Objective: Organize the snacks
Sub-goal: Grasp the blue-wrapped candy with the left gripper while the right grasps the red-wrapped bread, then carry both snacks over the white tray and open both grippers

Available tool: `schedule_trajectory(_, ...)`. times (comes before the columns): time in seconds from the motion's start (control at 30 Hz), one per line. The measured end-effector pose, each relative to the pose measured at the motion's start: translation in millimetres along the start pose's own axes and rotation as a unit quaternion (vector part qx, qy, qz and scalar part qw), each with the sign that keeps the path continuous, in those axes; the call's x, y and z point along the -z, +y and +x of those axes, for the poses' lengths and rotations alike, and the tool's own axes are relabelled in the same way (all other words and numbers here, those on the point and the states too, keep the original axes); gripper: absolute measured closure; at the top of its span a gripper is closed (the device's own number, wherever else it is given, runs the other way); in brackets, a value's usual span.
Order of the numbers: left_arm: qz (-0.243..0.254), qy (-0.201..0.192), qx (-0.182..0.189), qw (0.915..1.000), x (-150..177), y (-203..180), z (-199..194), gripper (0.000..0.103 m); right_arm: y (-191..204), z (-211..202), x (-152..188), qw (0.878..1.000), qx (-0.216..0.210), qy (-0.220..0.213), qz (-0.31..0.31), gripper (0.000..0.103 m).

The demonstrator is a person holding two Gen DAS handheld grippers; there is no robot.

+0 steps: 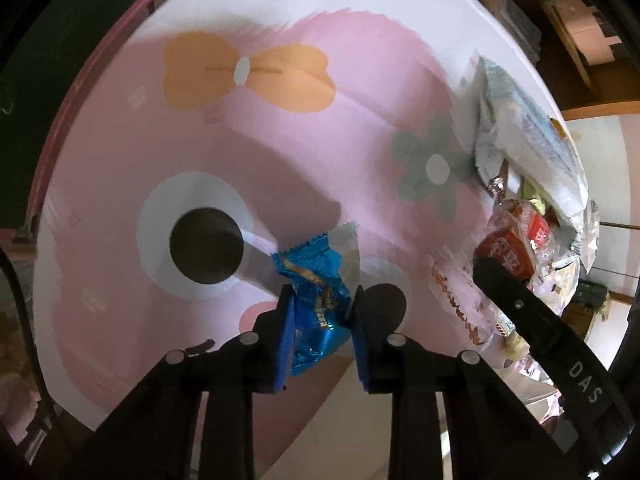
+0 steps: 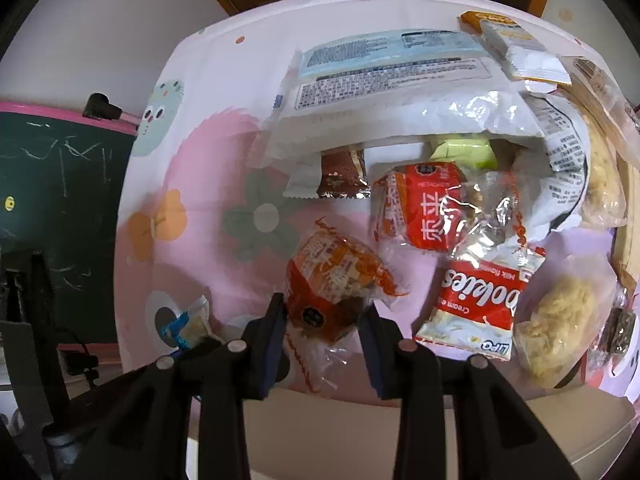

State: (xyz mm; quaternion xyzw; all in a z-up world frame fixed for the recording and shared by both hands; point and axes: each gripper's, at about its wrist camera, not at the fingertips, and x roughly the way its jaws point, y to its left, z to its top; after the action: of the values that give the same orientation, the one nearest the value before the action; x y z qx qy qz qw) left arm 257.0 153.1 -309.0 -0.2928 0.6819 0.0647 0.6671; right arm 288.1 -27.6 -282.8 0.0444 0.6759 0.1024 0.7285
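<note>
My left gripper points down at the table and is shut on a shiny blue snack packet, its blue pads pressing both sides. A pale packet lies just behind it. My right gripper is shut on a red-orange snack in a clear wrapper, held just above the tabletop. The blue packet also shows at the lower left of the right wrist view. A heap of snacks lies beyond: a red packet, a red-and-white cookies packet and a large white bag.
The table is round, with a pink printed cover and a dark centre hole. Pale noodle snacks and a brown packet lie in the heap. A chalkboard stands left of the table, wooden shelves behind it.
</note>
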Motion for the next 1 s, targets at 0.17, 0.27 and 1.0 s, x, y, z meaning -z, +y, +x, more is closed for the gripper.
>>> schedule_trajectory(0.17,0.044,-0.078,-0.013,0.9959,-0.7,-19.3,-44.7,0.082,-7.8,-25.3,9.3,0.999,-0.024,-0.026,0.004,0.068)
schedule_trajectory(0.27,0.076,-0.120,-0.015,0.9898,14.5,-25.8,-82.2,0.082,-8.7,-49.3,11.9,0.998,-0.041,-0.051,0.006,0.068)
schedule_trajectory(1.0,0.326,-0.232,0.017,0.9163,210.2,-86.0,-208.9,0.082,-42.4,-264.7,187.2,0.979,-0.045,-0.195,-0.046,0.067)
